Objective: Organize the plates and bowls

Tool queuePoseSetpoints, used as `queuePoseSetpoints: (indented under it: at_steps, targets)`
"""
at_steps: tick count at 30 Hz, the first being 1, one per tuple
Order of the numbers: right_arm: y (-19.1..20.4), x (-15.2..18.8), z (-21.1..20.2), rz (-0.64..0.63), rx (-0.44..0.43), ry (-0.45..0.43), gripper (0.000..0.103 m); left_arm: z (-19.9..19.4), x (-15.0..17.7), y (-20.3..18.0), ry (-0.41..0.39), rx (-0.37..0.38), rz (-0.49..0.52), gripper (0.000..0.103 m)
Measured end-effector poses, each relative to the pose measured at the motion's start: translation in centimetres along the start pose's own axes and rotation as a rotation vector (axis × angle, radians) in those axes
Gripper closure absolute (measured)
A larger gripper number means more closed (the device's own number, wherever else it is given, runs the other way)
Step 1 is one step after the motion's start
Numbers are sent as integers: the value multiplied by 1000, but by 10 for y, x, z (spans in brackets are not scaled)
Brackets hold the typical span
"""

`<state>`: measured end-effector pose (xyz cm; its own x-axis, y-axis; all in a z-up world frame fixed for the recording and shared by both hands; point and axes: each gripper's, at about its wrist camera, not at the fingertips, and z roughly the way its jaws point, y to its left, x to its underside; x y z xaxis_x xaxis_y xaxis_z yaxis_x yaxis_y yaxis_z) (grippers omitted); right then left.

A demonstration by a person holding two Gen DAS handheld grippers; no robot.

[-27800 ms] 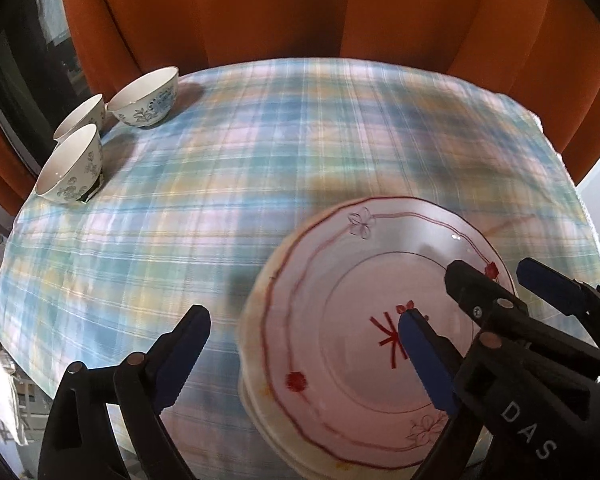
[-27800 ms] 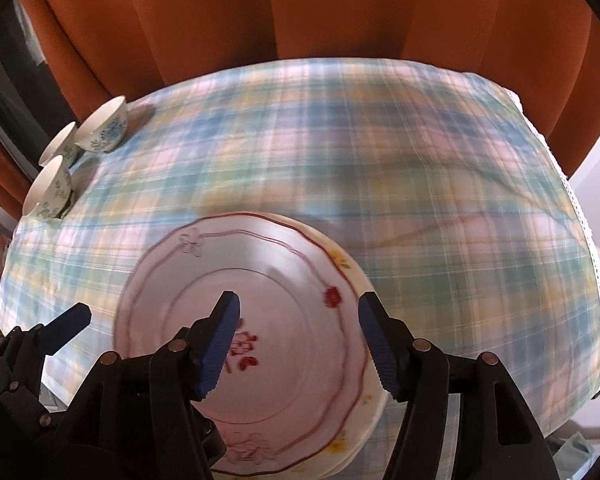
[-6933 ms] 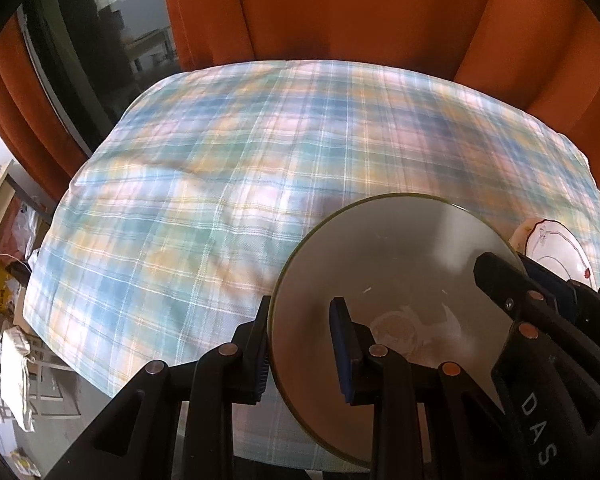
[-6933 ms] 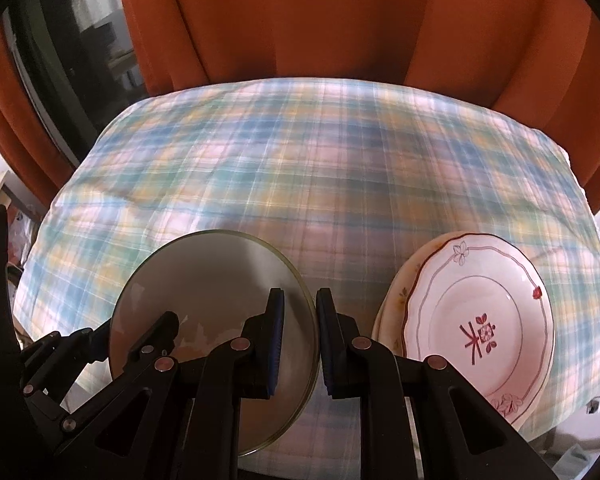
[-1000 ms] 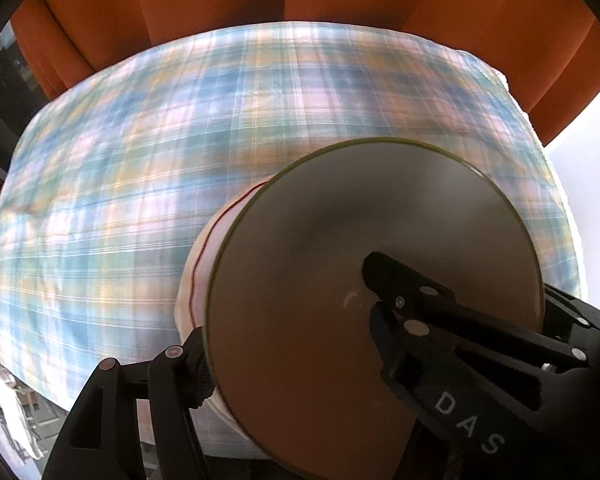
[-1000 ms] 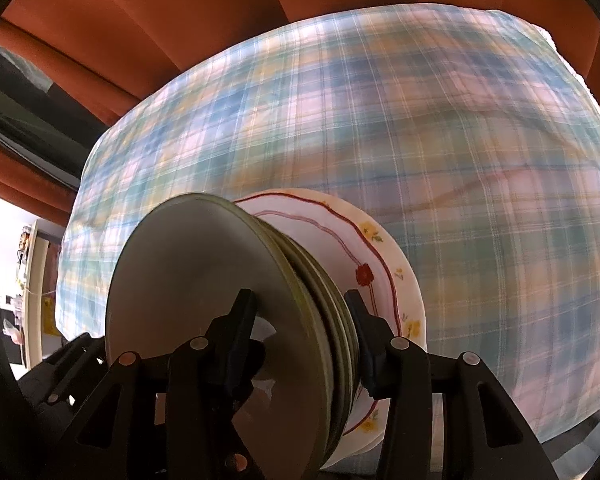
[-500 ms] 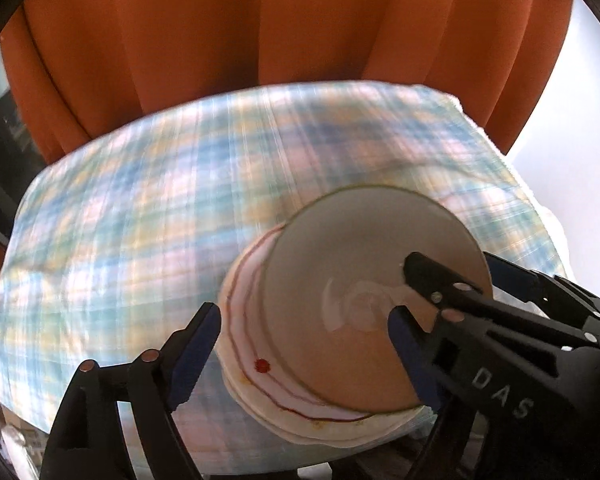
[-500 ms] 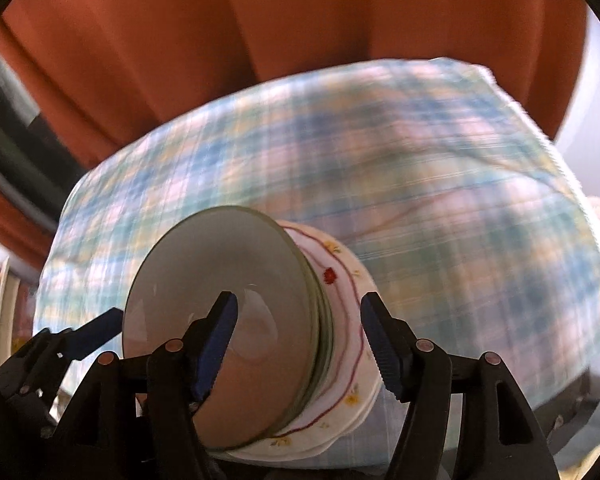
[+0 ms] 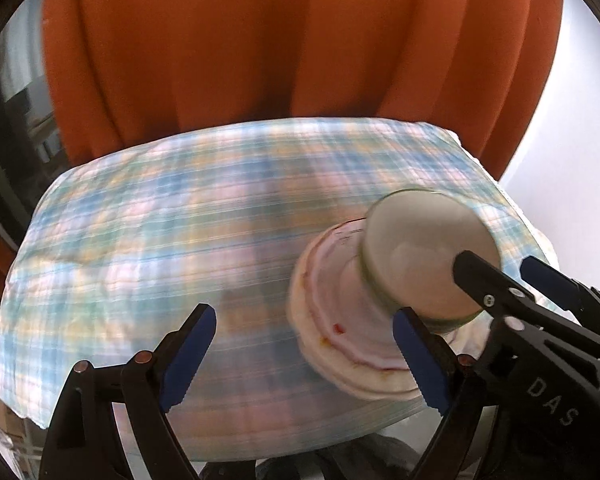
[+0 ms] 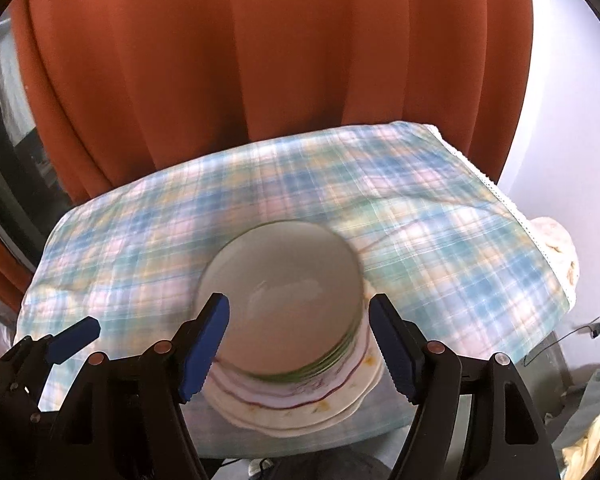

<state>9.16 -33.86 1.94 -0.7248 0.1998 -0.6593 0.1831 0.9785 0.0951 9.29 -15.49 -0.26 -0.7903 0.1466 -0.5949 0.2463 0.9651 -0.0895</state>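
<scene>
The green-rimmed plates [image 10: 280, 300] sit stacked on top of the red-patterned plates [image 10: 300, 404], one pile near the front edge of the table, toward its right side. The green-rimmed ones are smaller across, so the red-trimmed rims show all around beneath them — in my left view the same pile [image 9: 340, 320] is blurred, and I cannot count the plates in it.

My right gripper [image 10: 304, 344] hangs over the near side of the pile with its blue-padded fingers [image 10: 204, 340] spread wide to either side, holding nothing. My left gripper [image 9: 304, 360] is just to the left of the pile, its fingers [image 9: 184, 356] also spread apart and empty; its right pad overlaps the pile's edge in view, though I cannot tell if it touches.

Under it all lies the plaid tablecloth [image 10: 420, 216], pale blue, pink and yellow. Behind the table hangs an orange curtain [image 10: 260, 60], and a white wall [image 10: 572, 120] shows at the right.
</scene>
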Motion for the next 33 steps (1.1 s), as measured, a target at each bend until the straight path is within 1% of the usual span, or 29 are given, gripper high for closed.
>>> queuePoseSetpoints:
  at_steps: [4, 7, 12, 17, 22, 24, 29, 33]
  targets:
    - [24, 23, -6, -17, -7, -22, 28, -9, 22, 31, -31, -41, -25, 12]
    - [41, 39, -7, -30, -22, -31, 28, -19, 41, 56, -72, -91, -36, 12]
    - [67, 65, -10, -46, -47, -77, 28, -33, 69, 86, -135, -138, -36, 12]
    - [89, 89, -12, -91, -67, -106, 28, -39, 92, 111, -146, -165, -74, 11]
    - [102, 108, -14, -101, -91, -88, 27, -48, 105, 122, -172, -177, -90, 11]
    - [105, 112, -15, -102, -83, -80, 27, -49, 107, 123, -171, -172, -91, 11]
    - [106, 116, -21, -87, -79, -90, 26, -55, 111, 125, -181, -165, -86, 11]
    - [104, 116, -24, -73, -74, -102, 22, -58, 110, 126, -197, -165, -89, 7]
